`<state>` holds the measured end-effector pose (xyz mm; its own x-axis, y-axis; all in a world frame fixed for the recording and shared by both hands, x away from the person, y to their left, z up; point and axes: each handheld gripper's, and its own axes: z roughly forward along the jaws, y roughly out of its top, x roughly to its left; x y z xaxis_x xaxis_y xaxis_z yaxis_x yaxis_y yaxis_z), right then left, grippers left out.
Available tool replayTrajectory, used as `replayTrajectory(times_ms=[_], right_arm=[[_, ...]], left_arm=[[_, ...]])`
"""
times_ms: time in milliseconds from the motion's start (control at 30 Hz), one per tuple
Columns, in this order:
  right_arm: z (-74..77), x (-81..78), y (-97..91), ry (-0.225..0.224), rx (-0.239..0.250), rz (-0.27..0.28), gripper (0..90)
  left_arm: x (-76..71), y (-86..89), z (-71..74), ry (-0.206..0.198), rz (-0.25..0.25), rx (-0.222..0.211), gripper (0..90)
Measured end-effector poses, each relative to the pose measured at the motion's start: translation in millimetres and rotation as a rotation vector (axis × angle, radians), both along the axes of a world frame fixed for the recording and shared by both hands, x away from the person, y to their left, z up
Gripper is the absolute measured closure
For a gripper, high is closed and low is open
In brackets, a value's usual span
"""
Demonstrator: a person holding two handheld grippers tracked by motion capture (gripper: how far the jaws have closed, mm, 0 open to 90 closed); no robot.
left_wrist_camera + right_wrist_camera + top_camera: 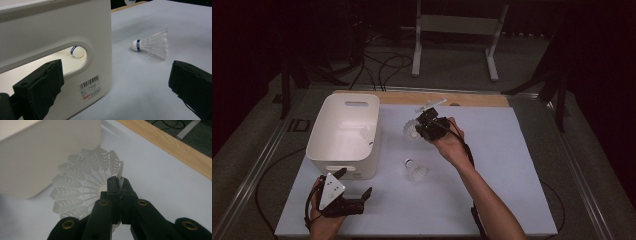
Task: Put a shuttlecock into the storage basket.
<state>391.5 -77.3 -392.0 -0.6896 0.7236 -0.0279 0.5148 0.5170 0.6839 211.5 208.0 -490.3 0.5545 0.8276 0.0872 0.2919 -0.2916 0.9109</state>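
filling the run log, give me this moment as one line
right tool: shut on shuttlecock skirt, beside bin | left tool: open, at bin's near end | second shuttlecock: lying on table | third: in bin

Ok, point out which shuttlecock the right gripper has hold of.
The shuttlecock just right of the bin, pinched by its feather skirt in the right gripper. Another shuttlecock lies loose on the table nearer the person, and a third sits inside the bin.

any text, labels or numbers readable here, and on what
Sticker with barcode on the white bin, at: print too small to read.
Blue band on the shuttlecock on the table: white lettering, blurred, unreadable.
Blue band on the shuttlecock inside the bin: lettering also unreadable.
No other text is legible.
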Motion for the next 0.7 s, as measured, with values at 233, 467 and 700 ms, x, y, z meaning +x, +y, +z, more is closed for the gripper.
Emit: replayTrajectory(times_ms=[233,467,700], right_arm=[[10.6,-0.5,5.6,-0.008,0.005,0.009,89.5],[19.5,1.7,10.7,-0.015,0.017,0.022,89.5],[25.5,1.7,14.5,-0.023,0.024,0.029,89.5]], left_arm=[[-0.2,-0.1,0.0,0.0,0.002,-0.005,0.5],[-0.2,0.2,0.1,0.0,0.003,-0.006,0.5],[-0.1,-0.2,-0.1,0.0,0.002,-0.004,0.5]])
